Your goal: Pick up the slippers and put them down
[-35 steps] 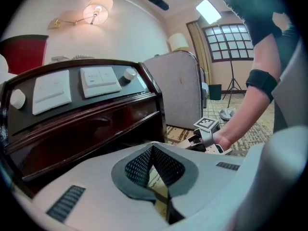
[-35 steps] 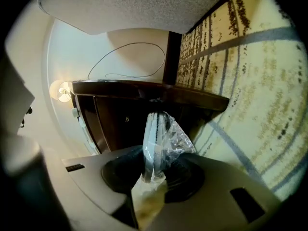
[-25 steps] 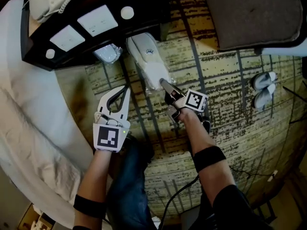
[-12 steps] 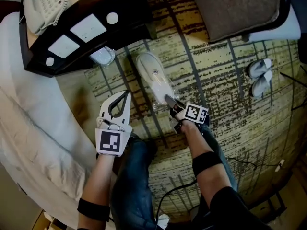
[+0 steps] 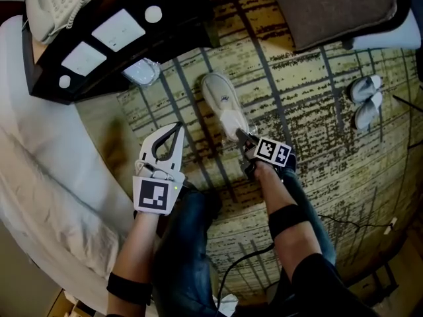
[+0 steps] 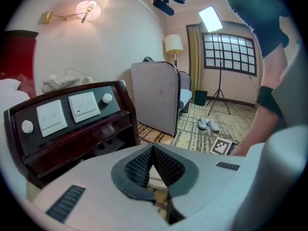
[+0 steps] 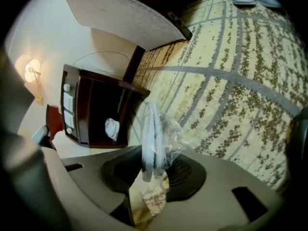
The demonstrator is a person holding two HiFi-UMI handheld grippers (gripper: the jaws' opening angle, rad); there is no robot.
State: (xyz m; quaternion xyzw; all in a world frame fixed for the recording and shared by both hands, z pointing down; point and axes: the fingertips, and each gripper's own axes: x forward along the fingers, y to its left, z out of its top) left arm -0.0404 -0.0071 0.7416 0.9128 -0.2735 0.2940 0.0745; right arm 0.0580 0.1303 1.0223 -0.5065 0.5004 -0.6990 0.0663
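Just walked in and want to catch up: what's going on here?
A person with a claw in each hand is handling slippers. The right claw has a plastic-wrapped pair of white slippers between its jaws by one end, low over the patterned carpet in front of the dark nightstand. Its jaws are opening, so this looks like the set-down. The left claw is shut and empty, off to the side. Further off on the carpet lies another pair of slippers.

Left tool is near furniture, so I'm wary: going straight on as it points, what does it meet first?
Probably the carpet just short of the dark bedside console, as the left tool tilts down; depth is unclear.
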